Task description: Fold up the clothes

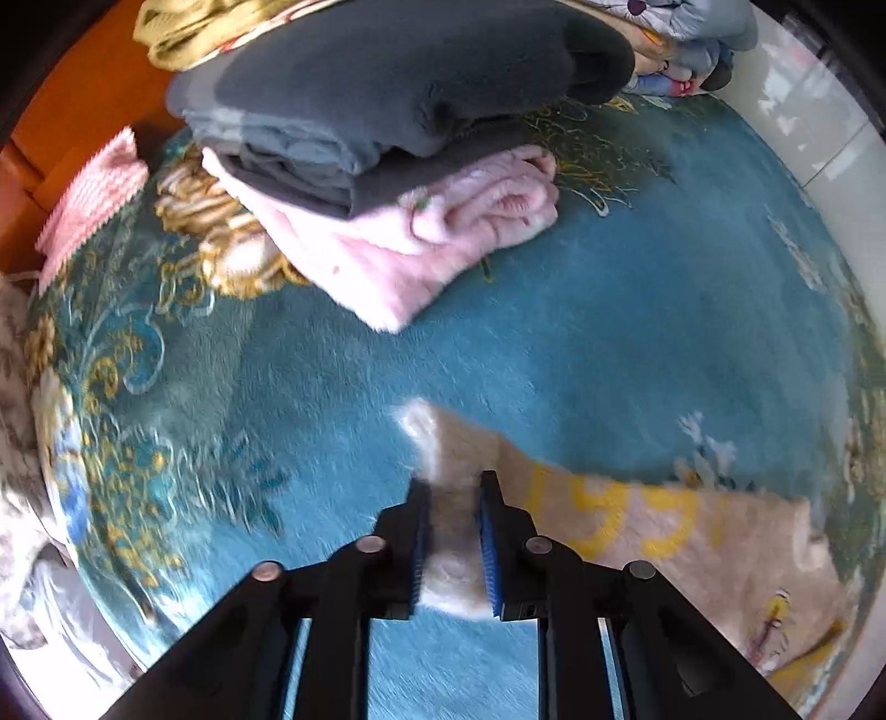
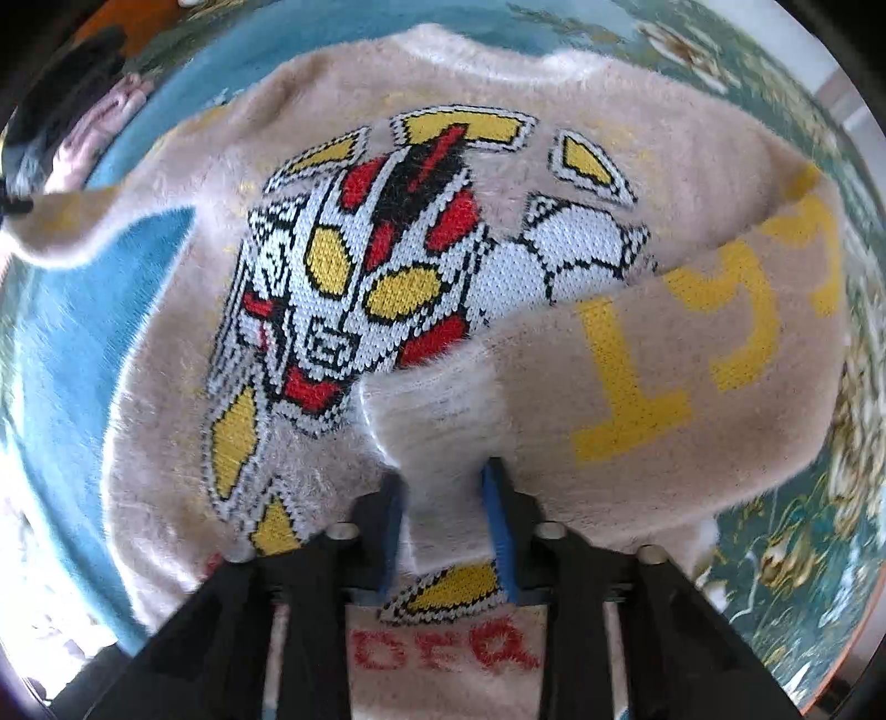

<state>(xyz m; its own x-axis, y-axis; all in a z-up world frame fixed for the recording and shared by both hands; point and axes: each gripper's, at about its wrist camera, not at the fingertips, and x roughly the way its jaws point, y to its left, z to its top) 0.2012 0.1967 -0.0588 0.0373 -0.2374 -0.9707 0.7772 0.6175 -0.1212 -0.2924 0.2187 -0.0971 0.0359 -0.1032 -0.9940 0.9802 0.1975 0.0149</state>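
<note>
A fuzzy beige sweater (image 2: 554,111) with a knitted robot face and yellow numerals lies spread on a teal patterned blanket (image 1: 554,332). My right gripper (image 2: 446,482) is shut on the cuff of its right sleeve (image 2: 664,360), which is drawn across the front of the sweater. My left gripper (image 1: 451,493) is shut on the cuff of the other sleeve (image 1: 637,526), held just above the blanket. That sleeve trails off to the right in the left wrist view.
A stack of folded clothes, dark grey (image 1: 387,83) over pink (image 1: 415,243), sits at the far side of the blanket. More bundled fabric (image 1: 681,50) lies behind it. A pink cloth (image 1: 88,205) hangs at the left edge by an orange surface (image 1: 83,99).
</note>
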